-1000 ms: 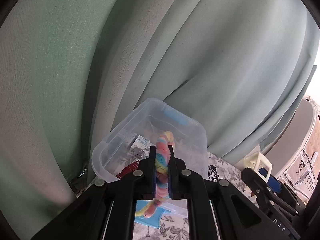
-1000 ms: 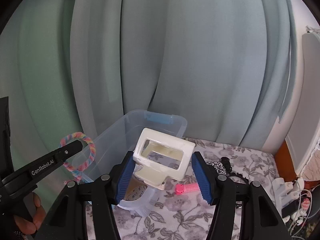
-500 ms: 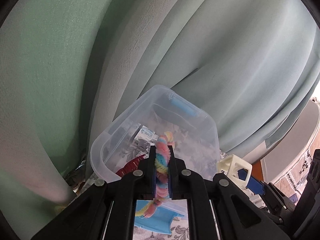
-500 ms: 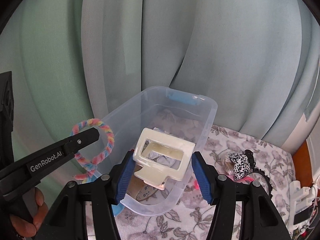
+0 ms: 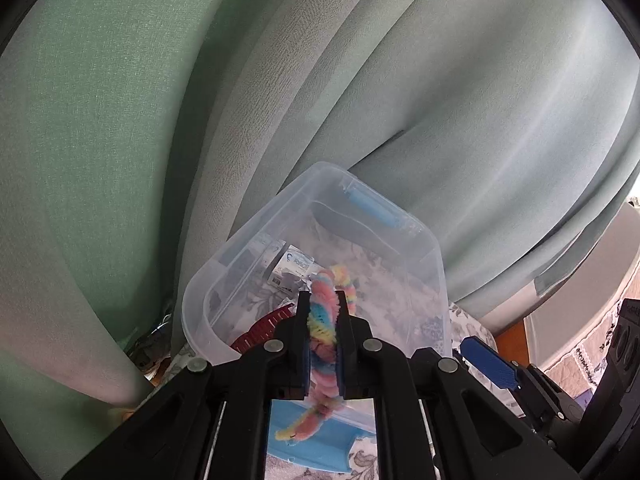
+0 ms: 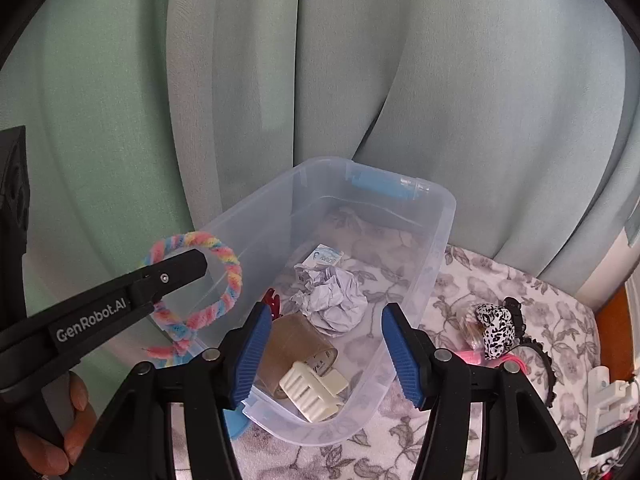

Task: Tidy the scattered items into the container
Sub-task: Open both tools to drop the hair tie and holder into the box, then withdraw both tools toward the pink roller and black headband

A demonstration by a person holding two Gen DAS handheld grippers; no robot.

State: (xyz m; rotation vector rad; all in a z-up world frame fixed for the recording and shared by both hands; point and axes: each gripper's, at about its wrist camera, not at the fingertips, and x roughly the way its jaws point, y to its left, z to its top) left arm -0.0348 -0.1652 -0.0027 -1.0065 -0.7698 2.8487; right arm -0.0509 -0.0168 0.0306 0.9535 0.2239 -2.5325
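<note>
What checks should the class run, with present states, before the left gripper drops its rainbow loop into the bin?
1. Left gripper grips the loop firmly: ok, both fingers clamp it.
2. Loop is over the bin opening: cannot tell; the right view puts it at the left wall, perhaps just outside.
3. Right gripper is empty: ok, open, with the cream clip lying in the bin.
4. Right gripper clears the drop path: ok, it is apart from the loop.
5. Bin has room: ok, its far half shows bare floor beyond the crumpled paper.
6. Table items remain: not ok, the spotted clip lies outside.
</note>
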